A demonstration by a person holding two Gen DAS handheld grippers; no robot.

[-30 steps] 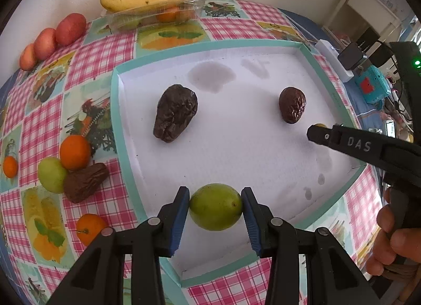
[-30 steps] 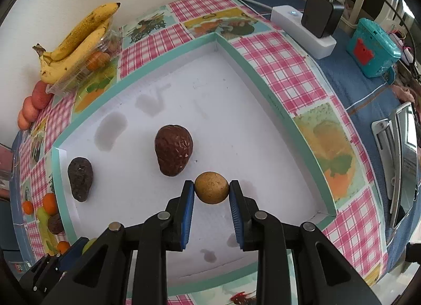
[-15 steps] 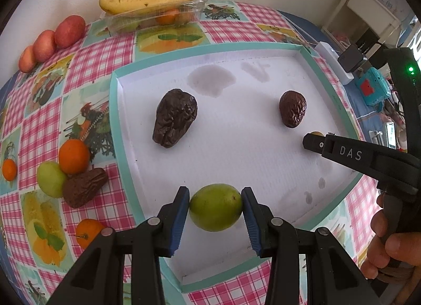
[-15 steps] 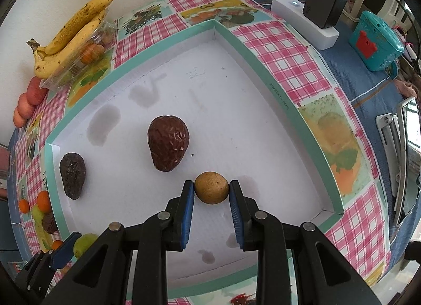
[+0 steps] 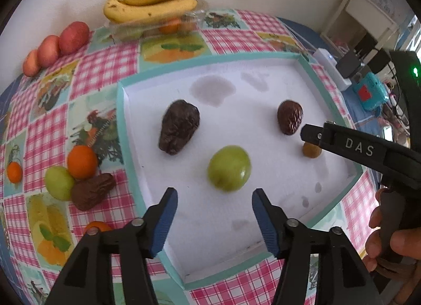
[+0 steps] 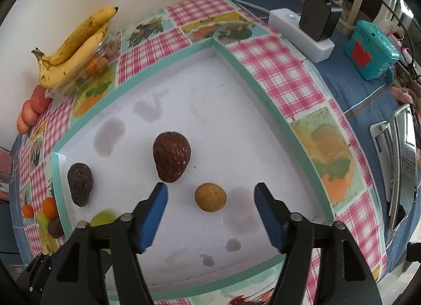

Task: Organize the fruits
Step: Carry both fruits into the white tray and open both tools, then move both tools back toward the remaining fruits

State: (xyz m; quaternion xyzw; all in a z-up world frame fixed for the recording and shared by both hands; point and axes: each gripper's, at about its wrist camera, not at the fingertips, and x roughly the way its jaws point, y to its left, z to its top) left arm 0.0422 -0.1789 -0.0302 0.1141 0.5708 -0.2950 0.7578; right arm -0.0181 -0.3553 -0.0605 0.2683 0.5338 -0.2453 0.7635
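Note:
A white tray with a teal rim [image 5: 123,131] [image 6: 265,89] lies on the checked tablecloth. In it lie a green round fruit [image 5: 228,168] [image 6: 101,219], a small yellow-brown fruit [image 6: 210,197] [image 5: 311,150], a dark wrinkled avocado [image 5: 179,130] [image 6: 79,184] and a reddish-brown one [image 6: 171,156] [image 5: 289,116]. My left gripper [image 5: 214,215] is open just behind the green fruit. My right gripper [image 6: 210,206] is open, its fingers either side of the yellow-brown fruit without touching it.
Left of the tray lie oranges [image 5: 82,162], a green fruit [image 5: 59,182] and a brown avocado [image 5: 92,191]. Bananas [image 5: 152,2] on a clear pack and red apples [image 5: 73,38] sit at the back. A power strip [image 6: 300,34] and a teal box [image 6: 373,49] are on the right.
Both grippers have opened and let go: the green fruit and the yellow-brown fruit now lie on the tray floor. Both grippers have drawn back slightly.

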